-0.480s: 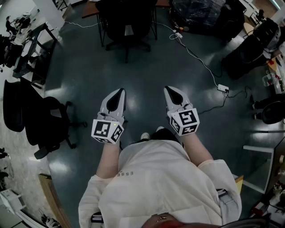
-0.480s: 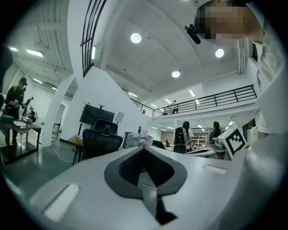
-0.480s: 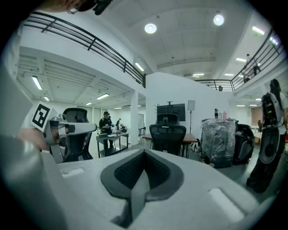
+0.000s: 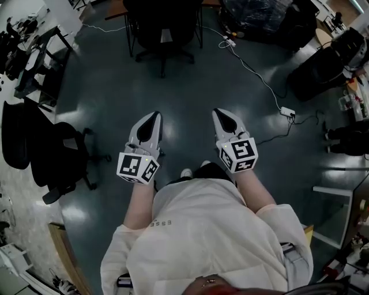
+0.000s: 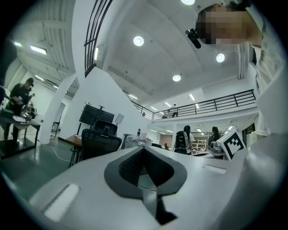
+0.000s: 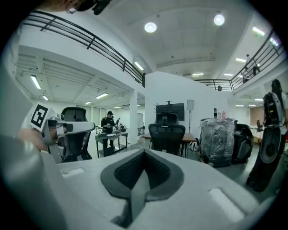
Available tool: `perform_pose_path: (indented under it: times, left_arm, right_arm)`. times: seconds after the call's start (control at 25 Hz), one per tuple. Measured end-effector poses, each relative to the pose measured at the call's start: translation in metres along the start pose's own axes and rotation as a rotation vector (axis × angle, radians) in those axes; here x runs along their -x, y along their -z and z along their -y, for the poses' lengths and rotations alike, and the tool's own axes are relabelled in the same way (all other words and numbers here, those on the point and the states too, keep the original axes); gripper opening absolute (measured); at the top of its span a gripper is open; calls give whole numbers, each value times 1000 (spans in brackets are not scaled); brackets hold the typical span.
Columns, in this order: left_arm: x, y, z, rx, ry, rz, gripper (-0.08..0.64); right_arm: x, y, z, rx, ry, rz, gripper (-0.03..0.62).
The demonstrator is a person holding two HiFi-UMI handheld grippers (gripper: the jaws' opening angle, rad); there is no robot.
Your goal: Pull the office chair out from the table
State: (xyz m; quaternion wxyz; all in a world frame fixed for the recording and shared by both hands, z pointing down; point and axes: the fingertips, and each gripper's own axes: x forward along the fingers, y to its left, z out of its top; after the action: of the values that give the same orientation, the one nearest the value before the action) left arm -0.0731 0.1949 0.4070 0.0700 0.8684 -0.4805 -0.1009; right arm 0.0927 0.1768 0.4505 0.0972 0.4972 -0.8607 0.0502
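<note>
The black office chair [image 4: 164, 29] stands at the top of the head view, tucked against a wooden table [image 4: 115, 8]. It stands far ahead of both grippers across bare floor. My left gripper [image 4: 154, 117] and right gripper [image 4: 222, 113] are held side by side in front of me, both shut with nothing in them. In the left gripper view the chair [image 5: 100, 143] and table [image 5: 72, 140] appear beyond the shut left gripper [image 5: 144, 150]. Straight past the shut right gripper [image 6: 144, 152], the right gripper view shows the chair [image 6: 167, 134] at the table [image 6: 189, 137].
Another black chair [image 4: 57, 155] stands at my left. A white cable with a power strip [image 4: 288, 113] runs across the floor on the right. A plastic-wrapped bundle [image 6: 218, 139] and more dark chairs [image 4: 323, 63] sit right of the table. People work at a bench [image 6: 108, 130] far off.
The scene has slid slightly upward in the head view. Both grippers stay shut and side by side.
</note>
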Motion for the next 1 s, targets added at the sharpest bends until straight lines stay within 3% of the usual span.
perform_pose_path:
  times: [0.56,1.0]
  left_arm:
    - [-28,22,-26,-5,-44,-60,14]
    - [-153,28,-112,-3,-105,-83,14]
  right_arm:
    - [-35,11,39,-52,26,-22,-11]
    - [-170,-10,120,-64,-5,-46,-11]
